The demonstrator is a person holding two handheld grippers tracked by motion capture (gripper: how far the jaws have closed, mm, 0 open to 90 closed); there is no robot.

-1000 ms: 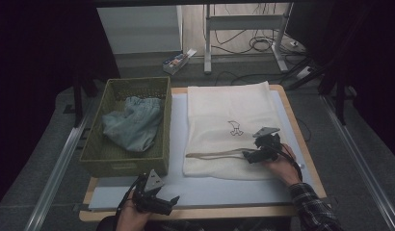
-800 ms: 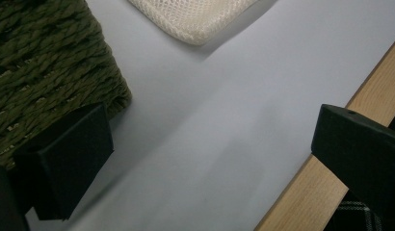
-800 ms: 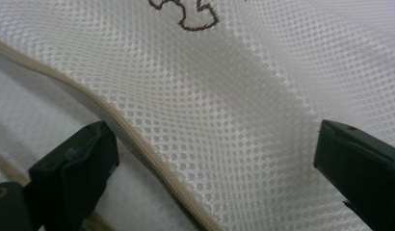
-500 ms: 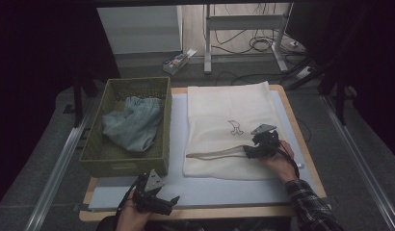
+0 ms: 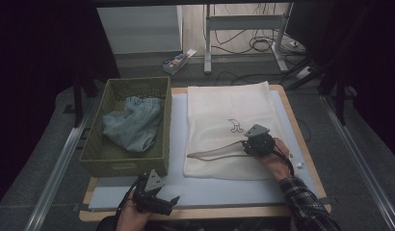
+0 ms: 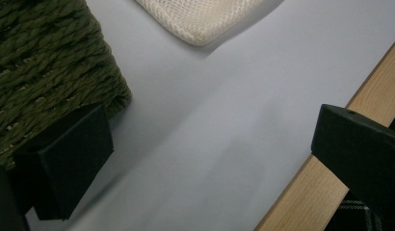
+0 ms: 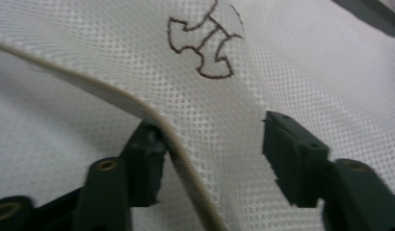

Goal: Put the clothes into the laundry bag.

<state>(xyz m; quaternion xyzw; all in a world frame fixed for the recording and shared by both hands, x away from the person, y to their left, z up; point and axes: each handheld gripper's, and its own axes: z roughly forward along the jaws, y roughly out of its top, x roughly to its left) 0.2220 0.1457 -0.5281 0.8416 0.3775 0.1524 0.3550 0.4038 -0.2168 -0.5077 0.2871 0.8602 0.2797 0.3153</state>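
Because the cream-white mesh garment (image 5: 231,130) lies flat on the pale grey mat (image 5: 219,185) to the right of the woven olive-green basket (image 5: 97,161), its tan-piped edge (image 7: 152,118) is the only raised part available for a grip. The right gripper (image 5: 246,147) sits on the garment's lower right part, just below the small brown embroidered emblem (image 5: 235,126). Its jaws have just been closing and now stand at a middling gap around a lifted fold of mesh; one jaw touches the piped edge, the other is still apart from the cloth, so nothing is clamped yet.

Risks from here, as a judgement:
- The thin fold may slide out from between the jaws as they close, leaving them with piping alone or nothing.
- A grip on several layers at once would drag the whole garment across the mat instead of turning one edge.

The left gripper (image 5: 159,197) rests near the table's front edge, jaws wide apart and empty.

The right gripper view shows the jaw contact and mesh weave; the high view shows the garment's whole layout and the crumpled light blue cloth (image 5: 130,127) in the basket. The left gripper view shows the basket's rope weave and the light wooden table rim (image 6: 325,173).
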